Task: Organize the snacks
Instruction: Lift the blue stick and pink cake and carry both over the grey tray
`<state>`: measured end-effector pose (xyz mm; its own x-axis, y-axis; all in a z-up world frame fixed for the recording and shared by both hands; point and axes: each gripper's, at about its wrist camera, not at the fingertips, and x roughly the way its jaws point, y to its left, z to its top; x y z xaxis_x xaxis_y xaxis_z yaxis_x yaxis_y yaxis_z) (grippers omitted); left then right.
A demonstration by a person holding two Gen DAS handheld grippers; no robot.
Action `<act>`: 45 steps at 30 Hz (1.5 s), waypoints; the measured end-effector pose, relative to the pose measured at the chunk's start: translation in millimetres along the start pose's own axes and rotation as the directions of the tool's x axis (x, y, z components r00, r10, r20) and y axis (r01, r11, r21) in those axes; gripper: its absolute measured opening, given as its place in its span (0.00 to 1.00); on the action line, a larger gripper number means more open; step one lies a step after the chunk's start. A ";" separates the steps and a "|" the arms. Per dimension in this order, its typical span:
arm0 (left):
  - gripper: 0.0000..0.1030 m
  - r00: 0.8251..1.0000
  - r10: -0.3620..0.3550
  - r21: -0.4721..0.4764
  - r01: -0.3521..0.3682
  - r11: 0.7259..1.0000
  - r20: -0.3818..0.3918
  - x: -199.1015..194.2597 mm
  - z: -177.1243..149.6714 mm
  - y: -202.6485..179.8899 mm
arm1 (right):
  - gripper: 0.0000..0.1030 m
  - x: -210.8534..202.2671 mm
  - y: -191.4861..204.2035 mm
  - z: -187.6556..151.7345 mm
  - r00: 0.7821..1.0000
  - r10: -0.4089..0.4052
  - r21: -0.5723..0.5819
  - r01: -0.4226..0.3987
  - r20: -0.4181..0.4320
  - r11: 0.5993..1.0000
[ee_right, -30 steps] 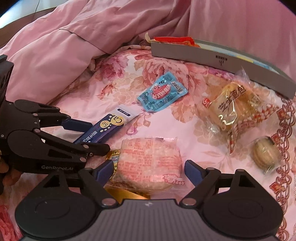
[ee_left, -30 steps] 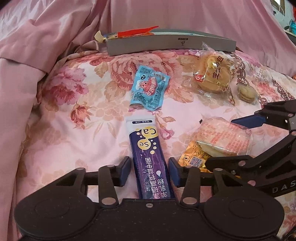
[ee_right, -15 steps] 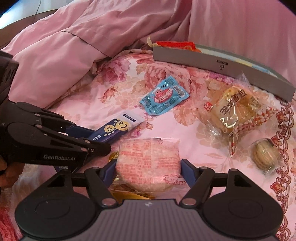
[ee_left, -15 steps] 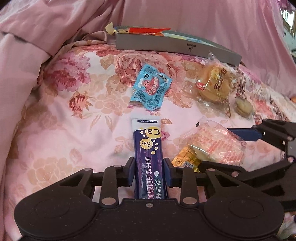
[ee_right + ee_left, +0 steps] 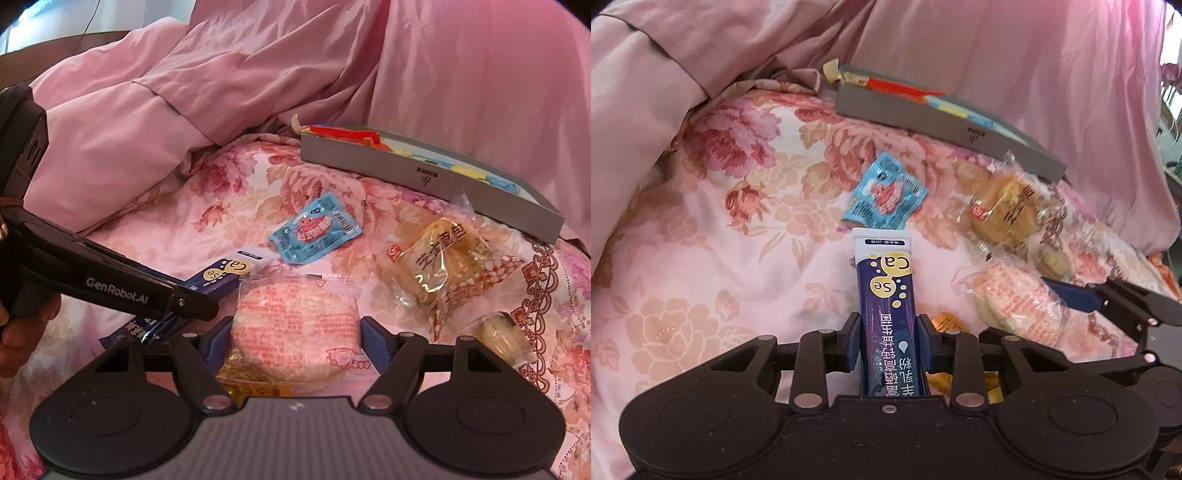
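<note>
- floral bedspread (image 5: pixel 713 266) covers the bed, pink and peach blooms
- plain pink quilt (image 5: pixel 155 110) bunched from 9 to 1 o'clock
- dark furniture edge (image 5: pixel 40 44) at 10 o'clock, right wrist view

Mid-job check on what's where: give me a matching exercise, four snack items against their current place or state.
Things:
1. purple stick pack
2. pink rice cracker pack
3. blue sachet
4. grey box

Places or states:
A. far end of the floral bedspread, snacks inside
B. between the left hand-held gripper fingers
C. lying free on the bedspread
D. between the right hand-held gripper fingers

Pairs: 1-B, 2-D, 3-C, 4-A
</note>
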<state>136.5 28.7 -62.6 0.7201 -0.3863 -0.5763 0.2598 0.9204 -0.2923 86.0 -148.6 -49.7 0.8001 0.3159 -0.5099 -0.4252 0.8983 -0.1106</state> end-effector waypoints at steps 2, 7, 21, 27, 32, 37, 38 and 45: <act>0.32 1.000 -0.005 -0.006 0.005 1.000 0.013 -1.9 0.9 -0.4 | 0.74 -1.5 -0.4 -0.4 1.000 -0.005 0.002 0.005 0.011 1.000; 0.32 0.999 -0.011 -0.006 0.012 1.000 0.037 -4.9 5.9 -1.4 | 0.74 -7.1 -1.6 1.1 0.999 -0.025 -0.004 0.026 0.045 1.000; 0.32 0.988 -0.028 0.033 0.024 0.999 0.153 -28.8 24.7 -22.2 | 0.74 -31.6 -9.0 14.5 0.989 -0.061 -0.023 0.064 0.138 0.998; 0.32 0.975 -0.015 0.033 0.008 0.999 0.222 -37.5 54.5 -34.0 | 0.74 -41.9 -19.2 23.2 0.980 -0.071 -0.019 0.076 0.184 0.997; 0.33 0.962 0.019 0.053 -0.035 0.998 0.271 -33.7 95.1 -41.3 | 0.74 -43.1 -41.9 42.5 0.972 -0.083 0.008 0.083 0.221 0.996; 0.33 0.952 0.057 0.063 -0.079 0.995 0.302 -19.5 140.8 -45.5 | 0.74 -35.5 -71.1 69.0 0.960 -0.108 0.025 0.105 0.258 0.994; 0.33 0.950 0.063 0.066 -0.087 0.994 0.306 -15.0 149.6 -46.5 | 0.74 -32.1 -76.9 73.8 0.959 -0.111 0.028 0.107 0.261 0.994; 0.33 0.945 0.082 0.047 -0.102 0.994 0.315 29.0 213.3 -48.1 | 0.74 6.1 -112.5 112.8 0.956 -0.140 0.006 0.143 0.258 0.990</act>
<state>282.2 -13.8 97.6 0.9050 -0.2707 -0.3282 0.2151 0.9567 -0.1959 186.5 -213.3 55.9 0.9336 0.2553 -0.2514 -0.3036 0.9362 -0.1770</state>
